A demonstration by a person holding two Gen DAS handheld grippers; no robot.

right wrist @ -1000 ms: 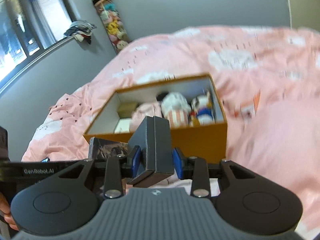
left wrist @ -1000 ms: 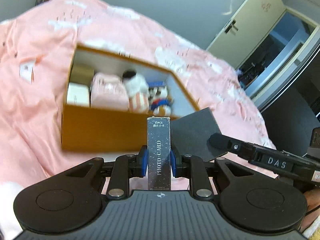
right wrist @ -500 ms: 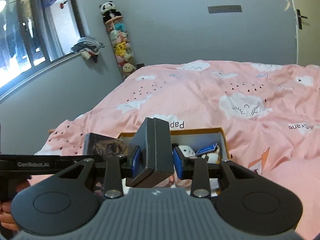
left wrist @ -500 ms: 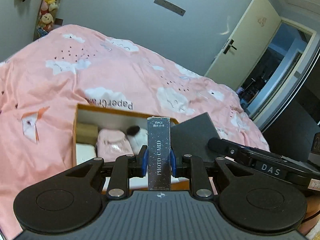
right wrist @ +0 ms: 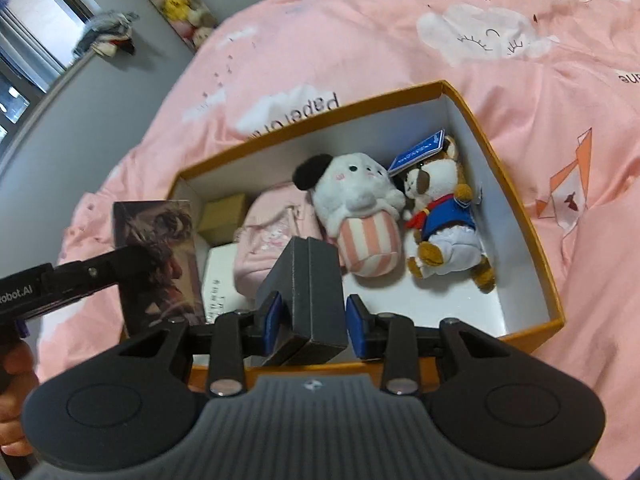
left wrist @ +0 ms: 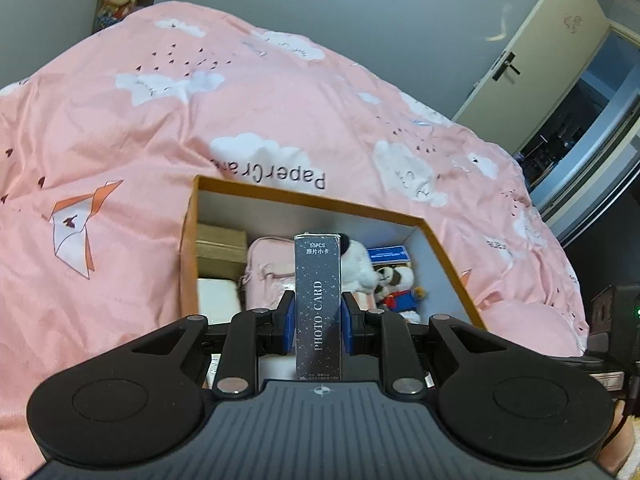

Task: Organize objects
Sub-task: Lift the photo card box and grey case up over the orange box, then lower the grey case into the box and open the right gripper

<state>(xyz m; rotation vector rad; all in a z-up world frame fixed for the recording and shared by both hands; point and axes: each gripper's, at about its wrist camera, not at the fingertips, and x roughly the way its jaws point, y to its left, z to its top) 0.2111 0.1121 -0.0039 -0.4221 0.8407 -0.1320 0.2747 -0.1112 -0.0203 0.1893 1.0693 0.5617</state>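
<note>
Nearest the left wrist camera, the left gripper (left wrist: 318,316) has its jaws clenched on a tall, narrow photo card box (left wrist: 318,304), held upright by its two long side faces, lettered spine toward the lens. In the right wrist view the right gripper (right wrist: 314,318) has its jaws clamped on a dark grey box (right wrist: 310,300), gripped tilted, one corner edge turned toward the camera. Both items hang just above the near wall of the orange box (right wrist: 532,240), which sits open on the pink bed cover (left wrist: 120,128). Judgement: both are light, rigid card cartons; the printed photo card box looks smooth and may slip if the grip slackens, so the side-face hold near mid-height is sound. The dark grey box looks matte and should slip less, but its skewed hold means it may land crooked. Inside the orange box, on the left side, lie a white box (right wrist: 218,280) and a tan box (right wrist: 224,212), then a pink pouch (right wrist: 272,232); further right are a white plush (right wrist: 356,208) in striped trousers and a brown dog plush (right wrist: 444,216) with a blue tag. The bare floor at the near right corner appears the likeliest place for another item. Beyond lies the bed, then a grey wall.
</note>
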